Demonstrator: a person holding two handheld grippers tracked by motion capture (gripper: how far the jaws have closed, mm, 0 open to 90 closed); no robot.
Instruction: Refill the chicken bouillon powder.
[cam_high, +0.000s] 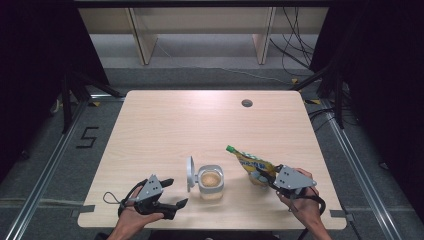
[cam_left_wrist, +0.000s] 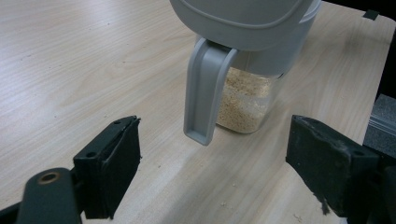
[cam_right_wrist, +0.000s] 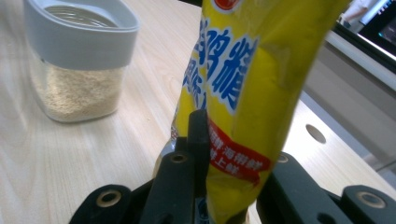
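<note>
Here the clear jar (cam_high: 211, 183) of pale grains stands near the table's (cam_high: 165, 125) front edge, its grey lid (cam_high: 190, 173) flipped up. Just right of the jar, the right gripper (cam_high: 267, 176) clamps a yellow pouch (cam_high: 250, 161). Left of the jar, the left gripper (cam_high: 175, 192) rests with jaws spread.

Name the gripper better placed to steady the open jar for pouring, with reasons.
Left. The left gripper is open and empty beside the jar, jaws toward it. The right gripper is shut on the yellow packet.
</note>
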